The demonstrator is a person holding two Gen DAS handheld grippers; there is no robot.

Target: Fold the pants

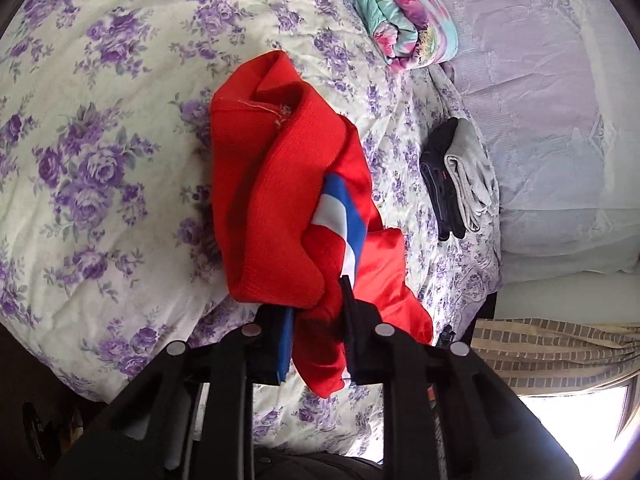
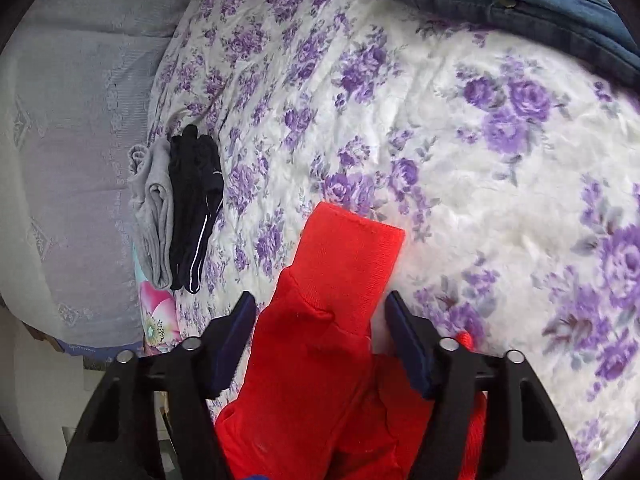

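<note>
Covering the bed (image 1: 100, 128), a purple-flowered sheet is seen; red pants (image 1: 276, 208) are pinched by left tongs (image 1: 316, 320), right tongs (image 2: 320, 320) spread.

Ribbed matt-knit red pants (image 1: 280, 200), satiny panel

Bright, soft daylight in both views. Blown-out white glare from the window pane (image 1: 576, 420) at lower right of the left wrist view. Only a faint, soft shadow beside the bunched bright-red knit pants (image 1: 280, 200) on the white quilted bedspread with purple roses (image 1: 100, 160). Strong fisheye bending throughout, with dark vignetted corners. Motion smear on the purple roses toward the right edge of the right wrist view (image 2: 580, 280); sharper in the middle. Red fabric (image 2: 320, 360) oversaturated there, weave detail partly lost.
</note>
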